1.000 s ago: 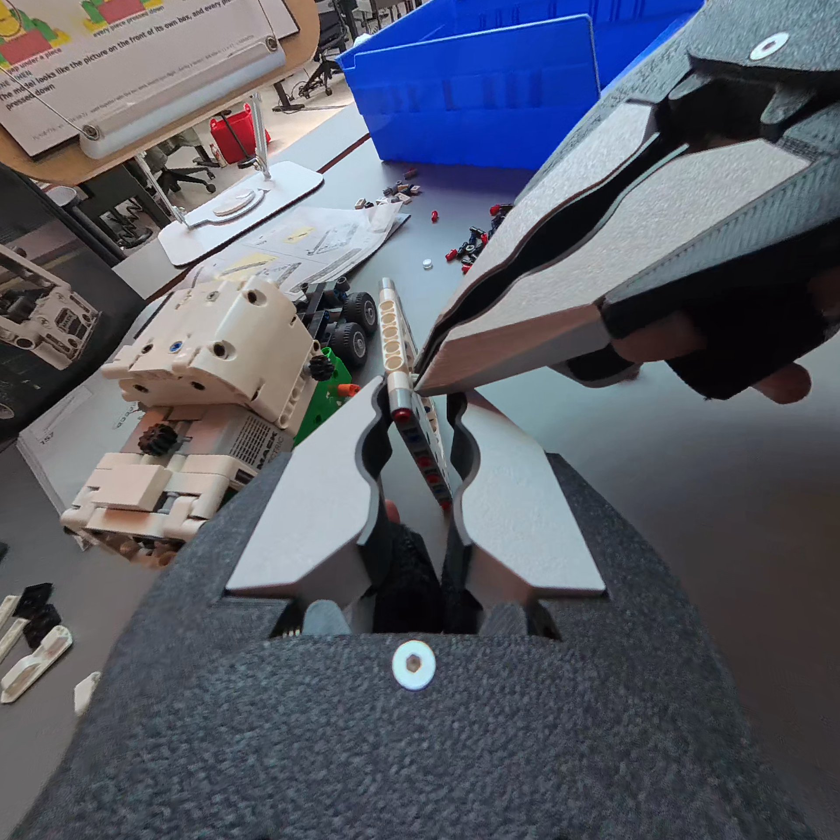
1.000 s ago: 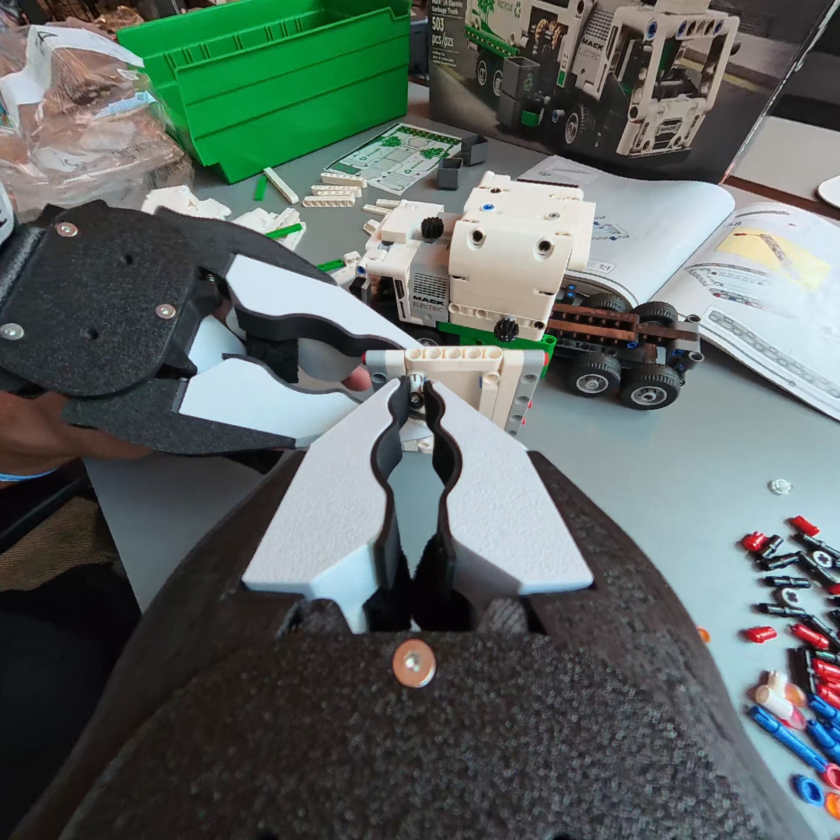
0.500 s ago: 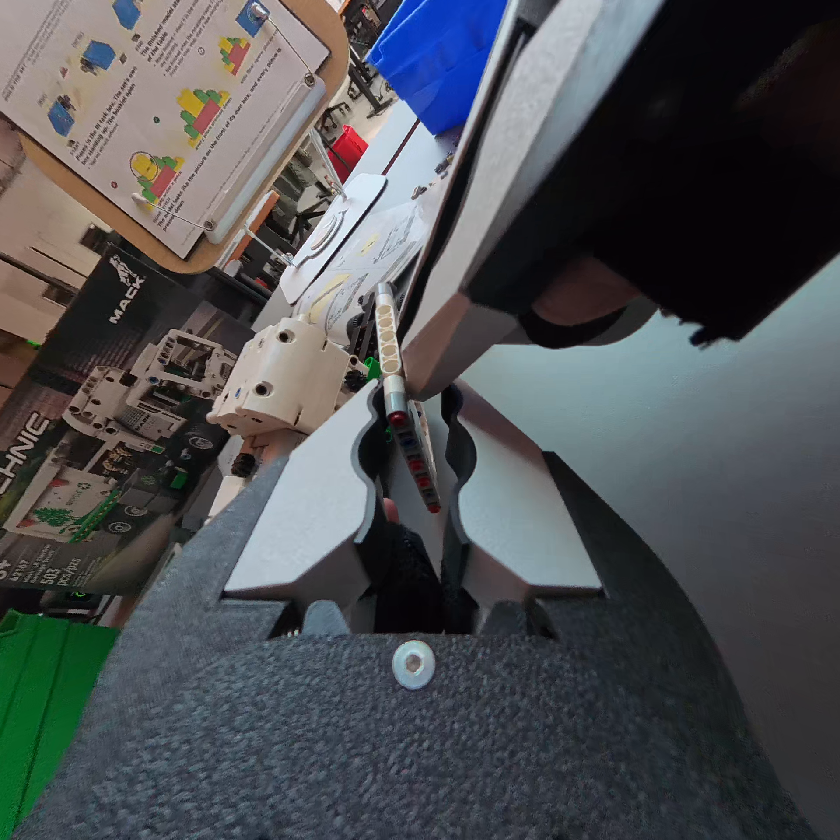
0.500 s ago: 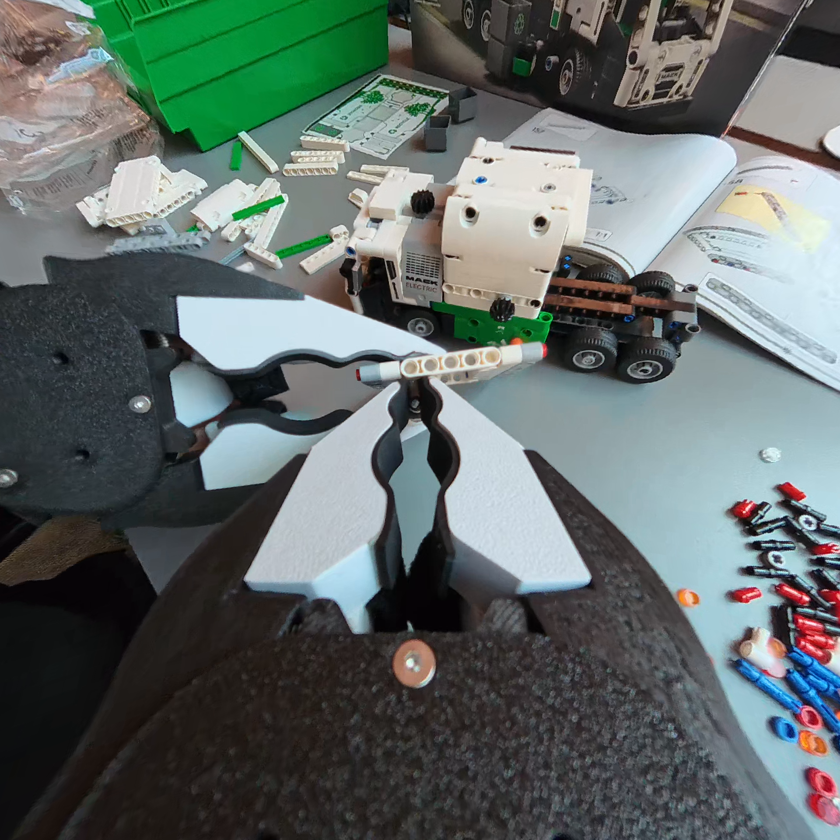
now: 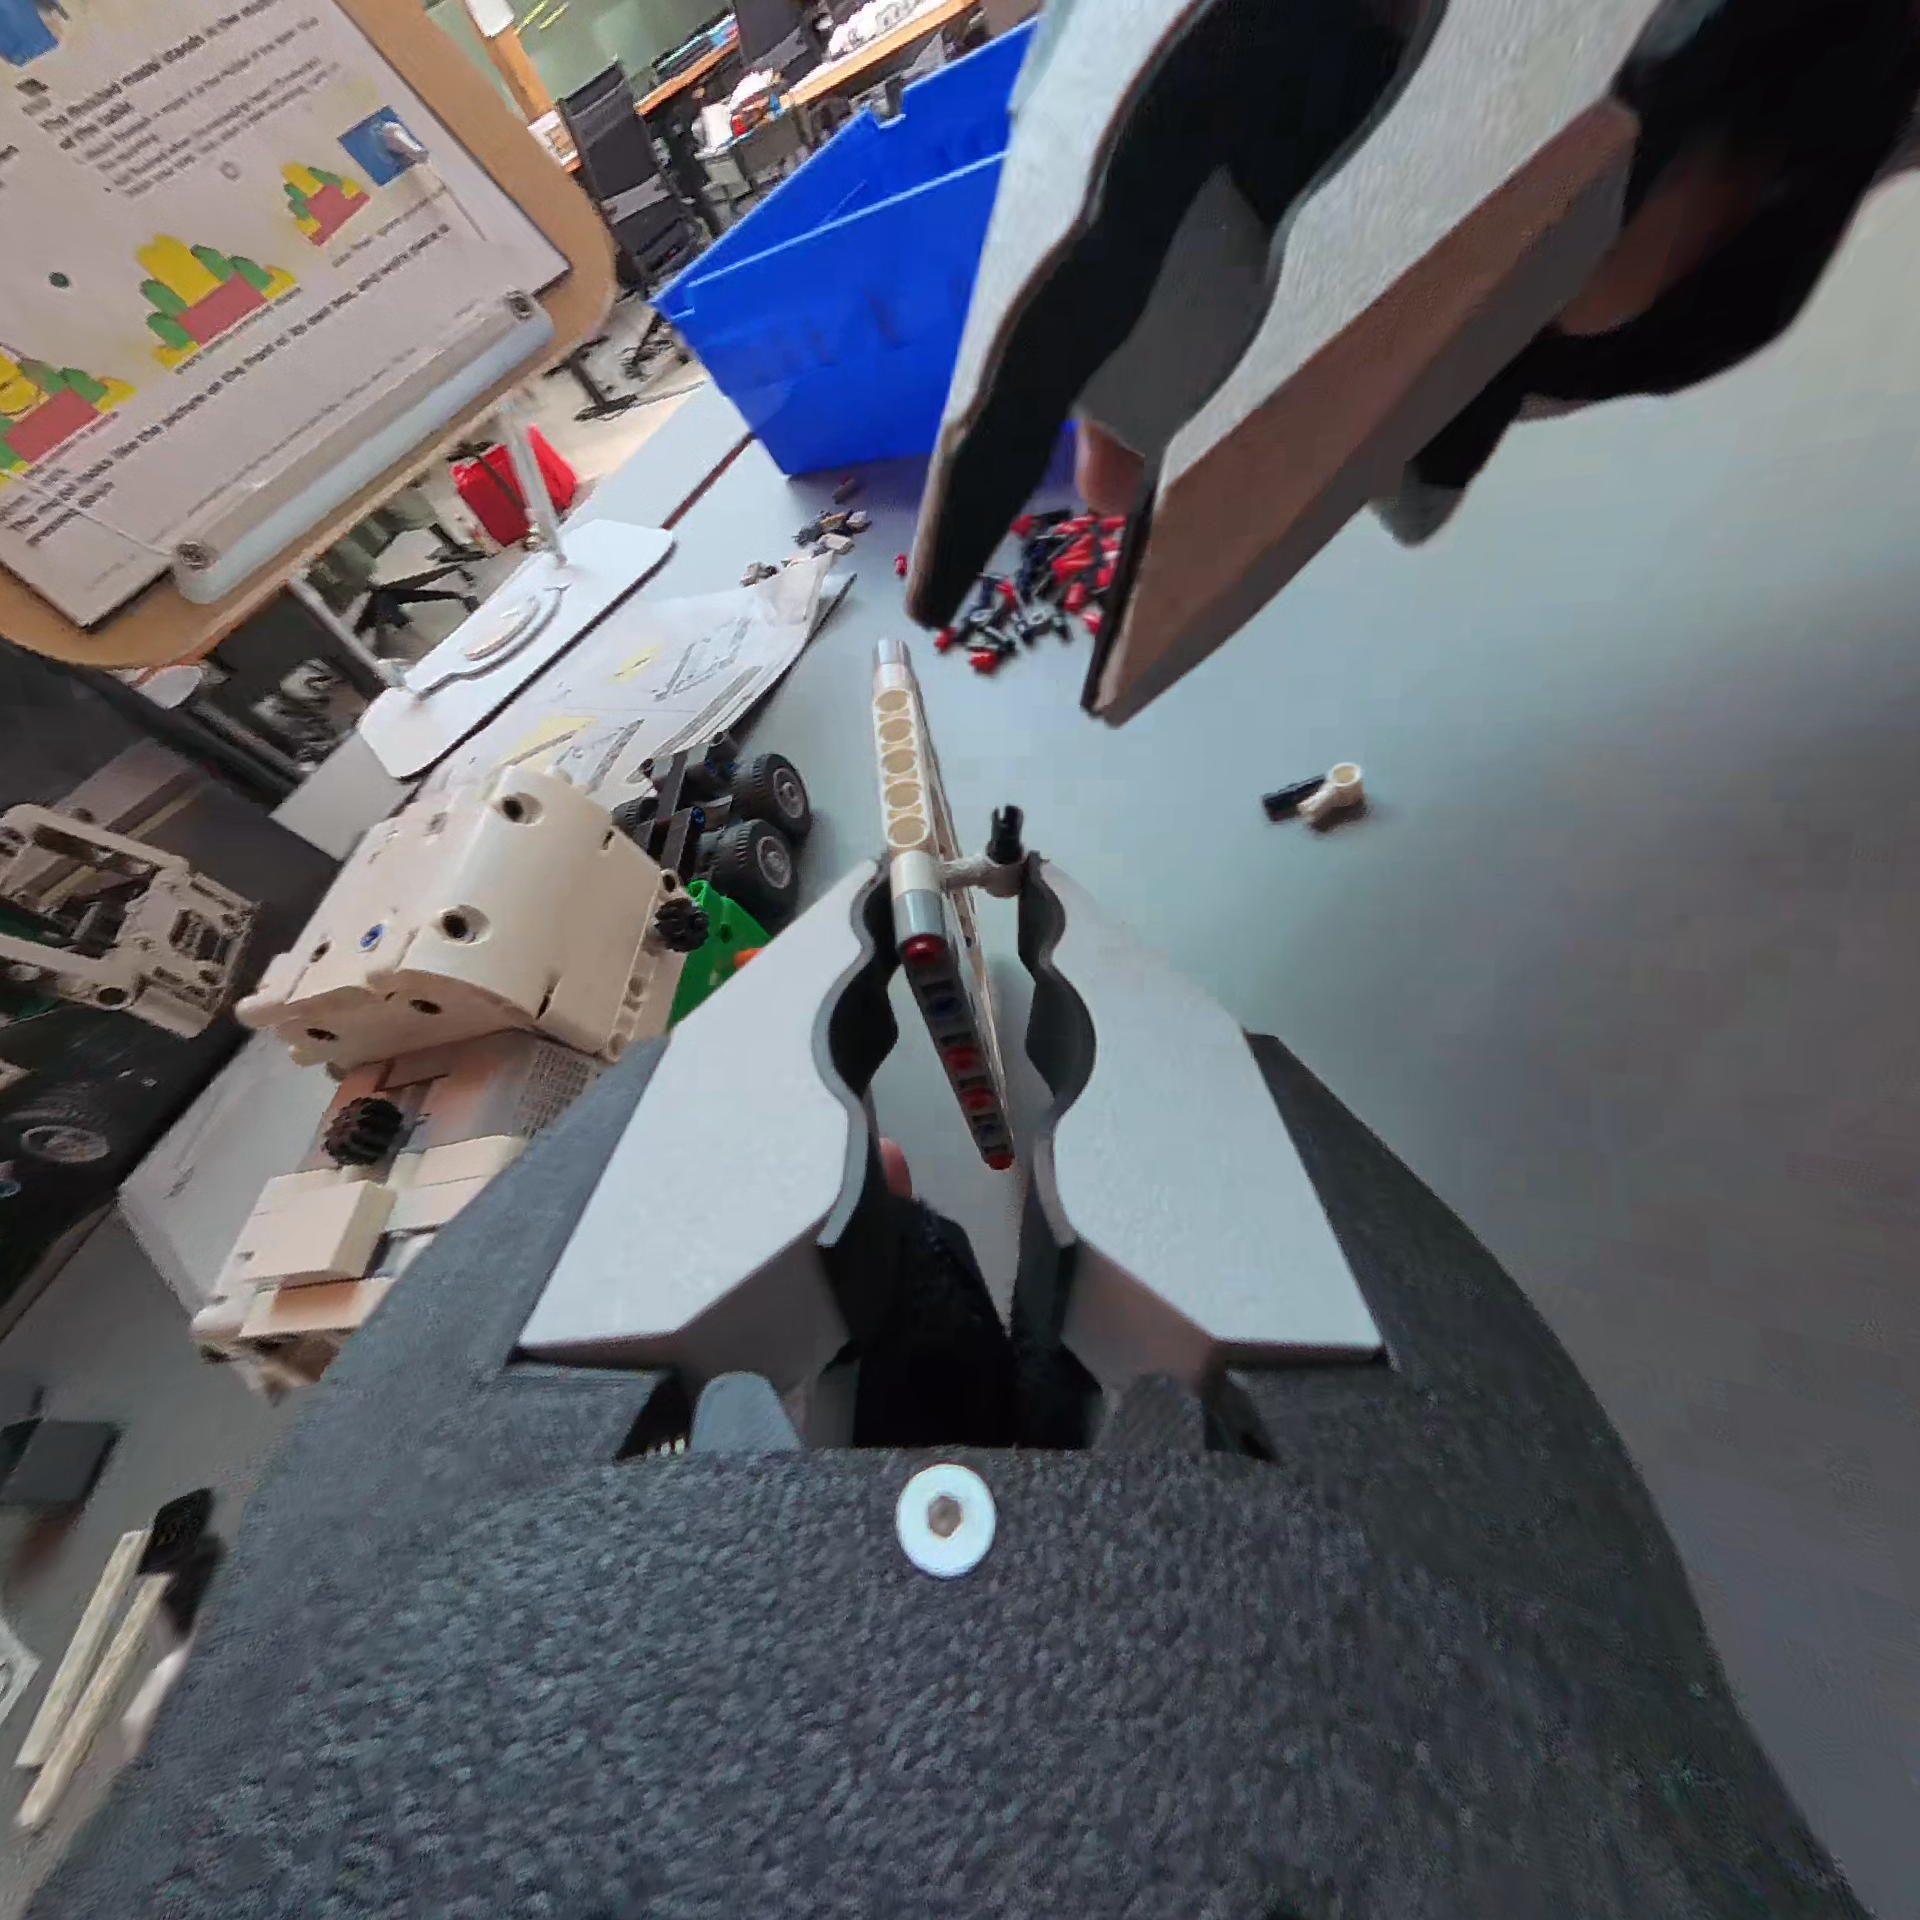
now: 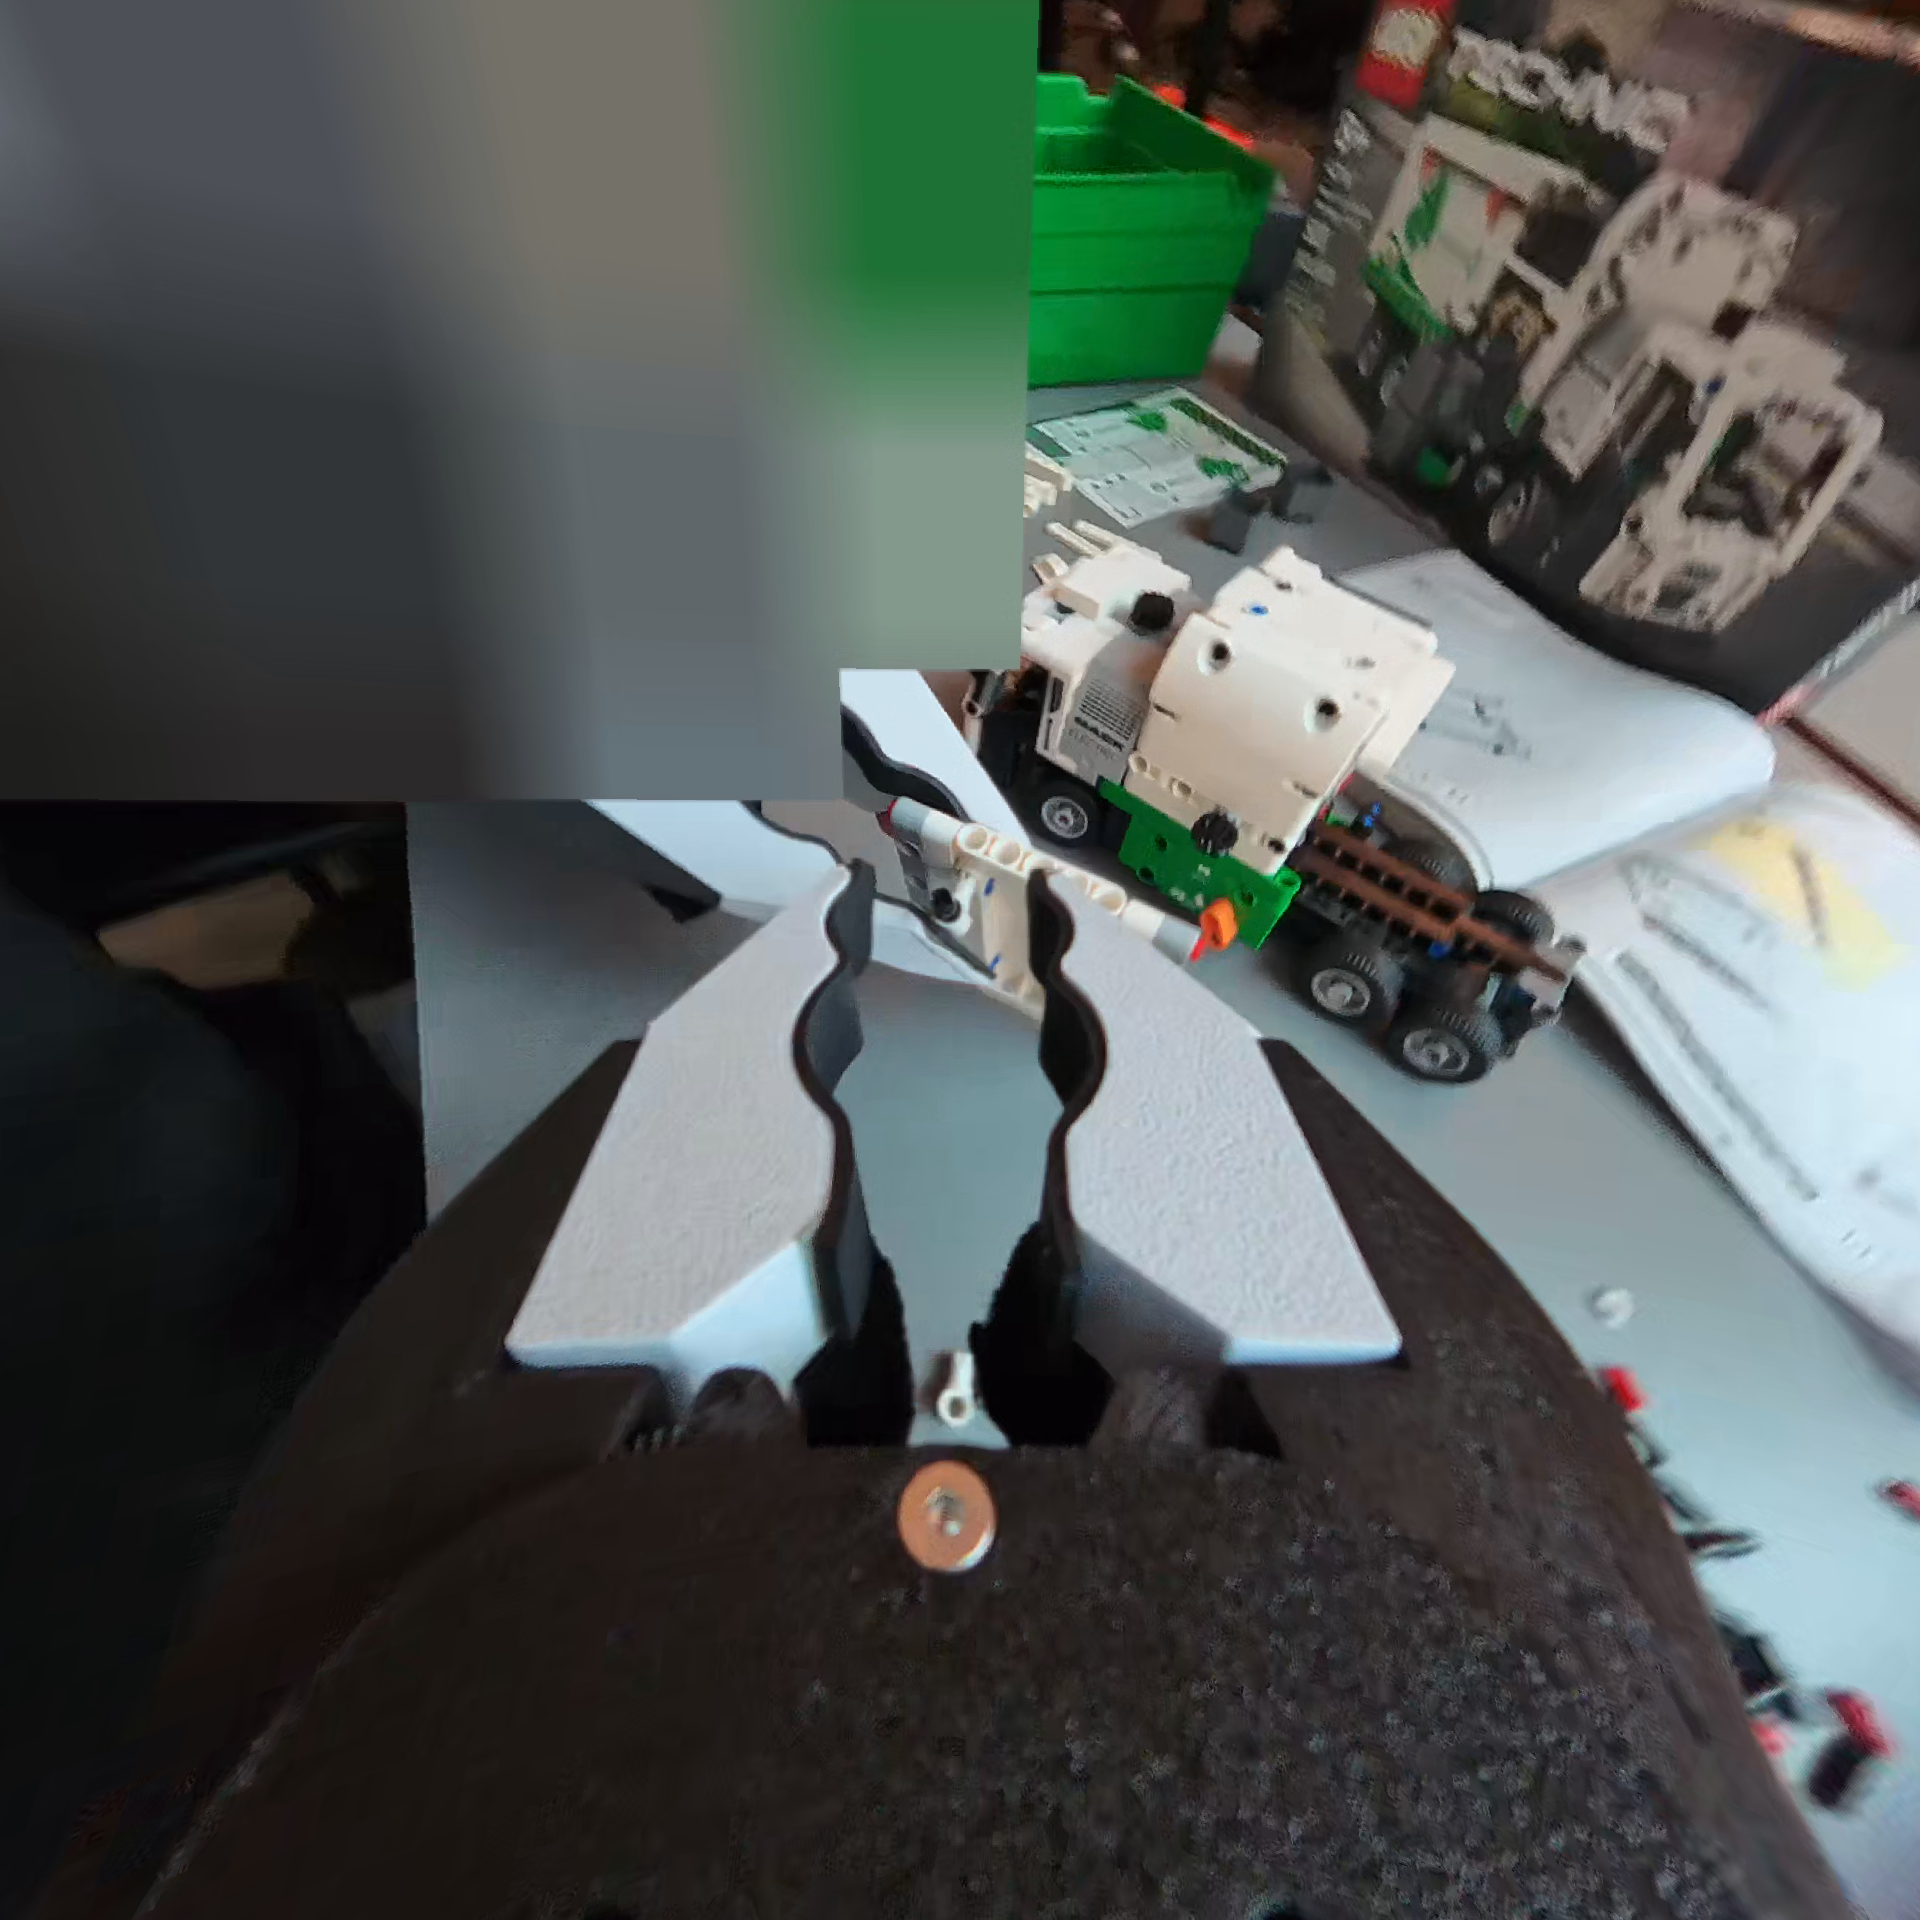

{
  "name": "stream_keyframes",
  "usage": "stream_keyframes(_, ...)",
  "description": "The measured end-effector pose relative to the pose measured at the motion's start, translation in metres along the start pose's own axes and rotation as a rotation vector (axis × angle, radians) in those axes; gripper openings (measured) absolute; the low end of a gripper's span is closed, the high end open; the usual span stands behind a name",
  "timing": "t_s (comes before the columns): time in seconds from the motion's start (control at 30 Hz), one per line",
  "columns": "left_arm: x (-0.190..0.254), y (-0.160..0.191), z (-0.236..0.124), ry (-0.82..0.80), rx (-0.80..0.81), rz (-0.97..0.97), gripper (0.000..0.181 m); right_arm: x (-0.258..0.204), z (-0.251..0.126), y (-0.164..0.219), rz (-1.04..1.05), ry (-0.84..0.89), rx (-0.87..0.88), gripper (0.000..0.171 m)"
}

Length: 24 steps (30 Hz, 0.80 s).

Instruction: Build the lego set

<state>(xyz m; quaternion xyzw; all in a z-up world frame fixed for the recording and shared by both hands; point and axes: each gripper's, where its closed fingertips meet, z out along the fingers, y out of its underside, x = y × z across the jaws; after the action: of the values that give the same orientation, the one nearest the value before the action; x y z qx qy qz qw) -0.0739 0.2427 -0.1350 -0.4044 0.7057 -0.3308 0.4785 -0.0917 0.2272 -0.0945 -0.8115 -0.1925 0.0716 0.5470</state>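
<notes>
My left gripper point(image 5: 948, 888) is shut on a white panel piece point(image 5: 961, 1023) with a holed beam point(image 5: 906, 758) along its top edge, held in the air. A small white connector with a black pin point(image 5: 994, 857) sticks out of the panel by the fingertips. My right gripper point(image 6: 948, 883) is open and empty, just short of the panel point(image 6: 982, 914). It also shows in the left wrist view point(image 5: 1013, 665), above and beyond the panel. The partly built white and green truck point(image 6: 1236, 769) stands on the table behind.
A second white connector with a black pin point(image 5: 1314, 800) lies loose on the grey table. A pile of red and black pins point(image 5: 1039, 582), a blue bin point(image 5: 862, 312), a green bin point(image 6: 1132, 260), the open booklet point(image 6: 1662, 831) and the set's box point(image 6: 1558, 312) surround the truck. Across from one pair of fingers to the other is roughly 5 cm.
My right gripper has opened, let go of the small connector on the panel, and drawn back. My left gripper has tilted the panel while keeping hold.
</notes>
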Motion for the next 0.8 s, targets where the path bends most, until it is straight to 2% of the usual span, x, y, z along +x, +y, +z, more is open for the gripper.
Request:
stream_keyframes(0.03, 0.007, -0.002, -0.003, 0.061, 0.016, -0.012, 0.019, -0.003, -0.005, -0.003, -0.087, -0.044, 0.005, 0.035)
stream_keyframes(0.1, 0.020, -0.009, -0.011, 0.186, 0.077, -0.046, 0.019, -0.017, -0.012, -0.002, -0.192, -0.196, 0.002, 0.035)
stream_keyframes(0.17, 0.030, -0.012, -0.017, 0.275, 0.086, -0.071, 0.019, -0.021, -0.009, -0.002, -0.250, -0.267, -0.010, 0.035)
stream_keyframes(0.37, 0.043, -0.012, -0.026, 0.391, 0.074, -0.101, 0.019, -0.035, 0.007, 0.013, -0.292, -0.441, -0.064, 0.030)
stream_keyframes(0.43, 0.043, -0.009, -0.025, 0.400, 0.061, -0.108, 0.019, -0.036, 0.009, 0.015, -0.283, -0.456, -0.065, 0.025)
stream_keyframes(0.8, 0.044, -0.006, -0.023, 0.466, 0.033, -0.196, 0.013, -0.031, 0.014, 0.017, -0.192, -0.468, -0.025, 0.018)
